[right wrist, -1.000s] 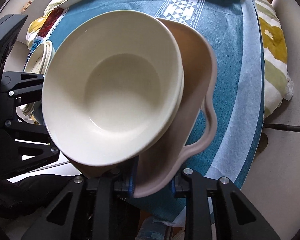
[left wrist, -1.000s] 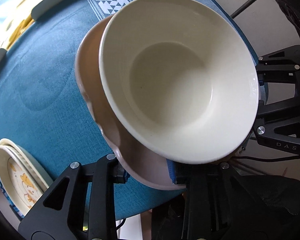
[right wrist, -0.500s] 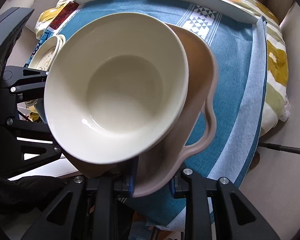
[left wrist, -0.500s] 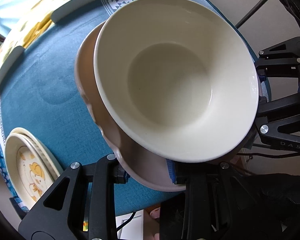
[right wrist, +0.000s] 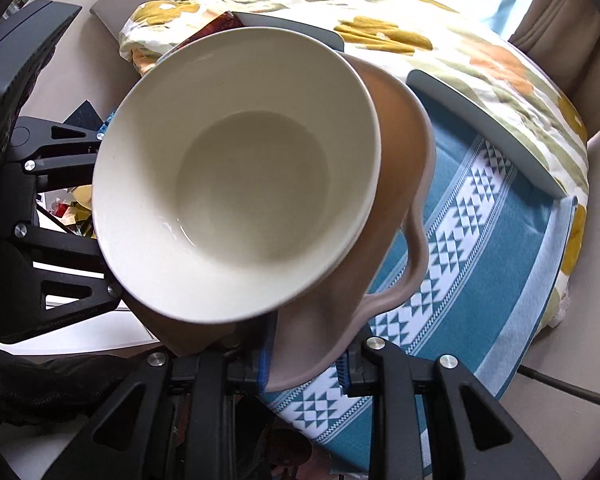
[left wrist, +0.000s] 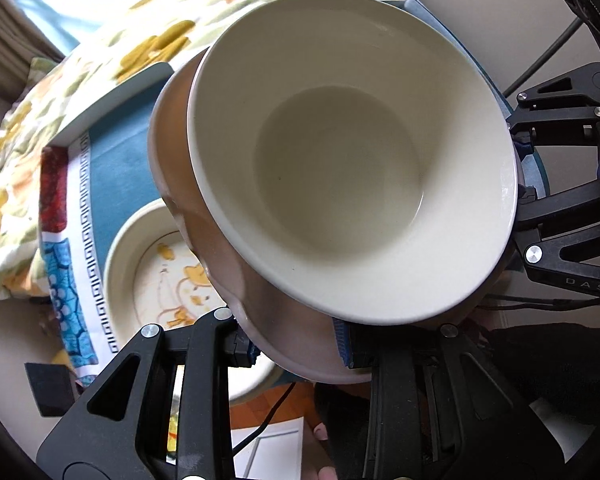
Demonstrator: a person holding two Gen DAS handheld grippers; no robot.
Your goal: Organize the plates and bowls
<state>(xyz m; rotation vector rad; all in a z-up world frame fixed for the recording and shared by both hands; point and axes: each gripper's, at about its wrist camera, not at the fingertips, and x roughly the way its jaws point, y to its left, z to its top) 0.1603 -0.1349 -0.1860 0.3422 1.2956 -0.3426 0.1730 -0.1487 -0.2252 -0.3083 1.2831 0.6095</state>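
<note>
The cream bowl (left wrist: 351, 176) sits nested in the tan wavy-rimmed dish (right wrist: 399, 216), raised above the blue tablecloth (right wrist: 499, 256). The left gripper (left wrist: 300, 350) and right gripper (right wrist: 305, 368) each clamp narrowly on the dish's rim at opposite sides. The bowl hides most of the dish and part of the cartoon plate (left wrist: 160, 276).

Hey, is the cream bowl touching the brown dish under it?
Touching. The right wrist view shows the cream bowl nested in the brown dish, its rim resting on the dish's inner wall with no gap.
</note>
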